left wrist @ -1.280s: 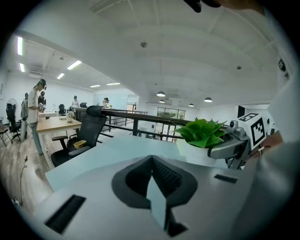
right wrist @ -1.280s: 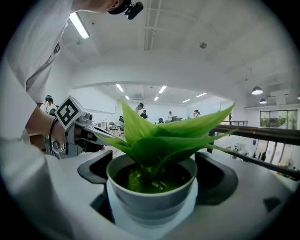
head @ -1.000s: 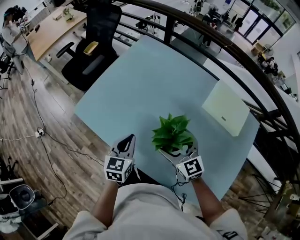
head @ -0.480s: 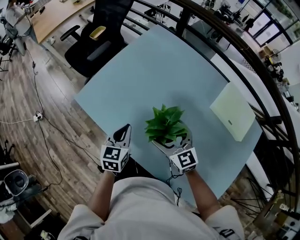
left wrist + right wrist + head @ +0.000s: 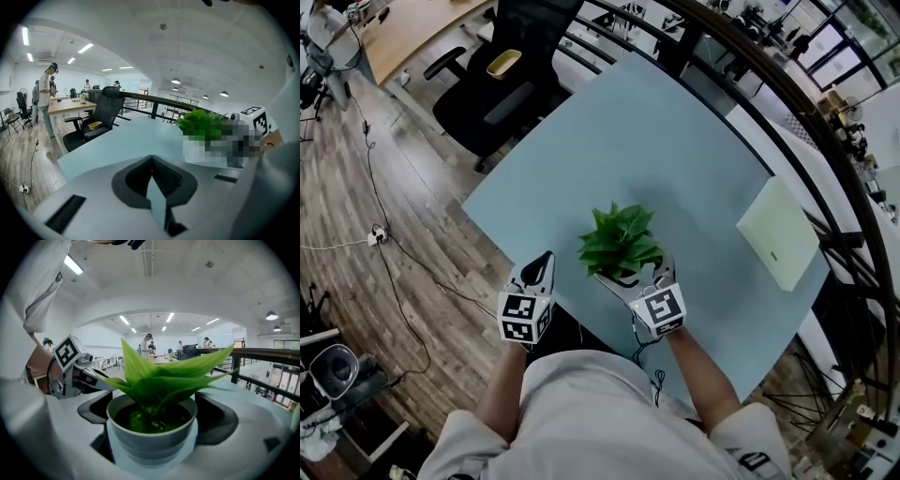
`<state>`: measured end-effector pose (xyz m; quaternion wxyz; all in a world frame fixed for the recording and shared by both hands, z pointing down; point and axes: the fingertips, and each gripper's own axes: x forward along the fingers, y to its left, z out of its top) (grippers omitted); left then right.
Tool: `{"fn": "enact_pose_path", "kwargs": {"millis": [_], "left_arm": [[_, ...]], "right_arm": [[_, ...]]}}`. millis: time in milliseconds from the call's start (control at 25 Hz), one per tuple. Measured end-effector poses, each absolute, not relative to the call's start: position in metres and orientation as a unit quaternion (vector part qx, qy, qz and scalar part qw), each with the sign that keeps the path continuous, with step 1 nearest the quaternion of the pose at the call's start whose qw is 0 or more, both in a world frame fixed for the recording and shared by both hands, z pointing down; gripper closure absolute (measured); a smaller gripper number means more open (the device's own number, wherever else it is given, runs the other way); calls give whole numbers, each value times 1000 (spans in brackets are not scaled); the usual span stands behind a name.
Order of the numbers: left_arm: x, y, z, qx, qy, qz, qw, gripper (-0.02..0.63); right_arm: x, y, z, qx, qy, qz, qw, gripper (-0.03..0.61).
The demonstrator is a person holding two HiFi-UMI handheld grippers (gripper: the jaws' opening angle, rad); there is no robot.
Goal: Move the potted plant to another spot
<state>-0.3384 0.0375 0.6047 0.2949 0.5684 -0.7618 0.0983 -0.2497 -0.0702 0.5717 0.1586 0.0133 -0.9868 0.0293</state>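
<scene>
One step seems done: jaws of the right gripper (image 5: 628,279) clasp the potted plant (image 5: 619,242) near the bench (image 5: 675,150) front edge. Setting it down elsewhere remains. The left gripper (image 5: 544,261), at that edge, has its jaws together and empty.

Green potted plant (image 5: 619,246) between the fingers (image 5: 614,289) of the right gripper (image 5: 633,273), near the blue table (image 5: 656,141) edge, left gripper (image 5: 542,263) alongside

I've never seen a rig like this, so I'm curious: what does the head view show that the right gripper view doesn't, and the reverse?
Only the head view: the whole blue table, the pale flat box near its right edge, and the black office chair beyond it. Only the right gripper view: the dark soil inside the pot, and the ceiling lights. Both: the potted plant between the right gripper's jaws, and the left gripper beside it.
</scene>
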Motion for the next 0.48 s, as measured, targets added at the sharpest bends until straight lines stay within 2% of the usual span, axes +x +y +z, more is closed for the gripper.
{"fn": "enact_pose_path", "kwargs": {"millis": [480], "left_arm": [[-414,51,628,563,-757,87,320,601]], "right_arm": [[-354,-61,594,1,-981,28,192,34]]}}
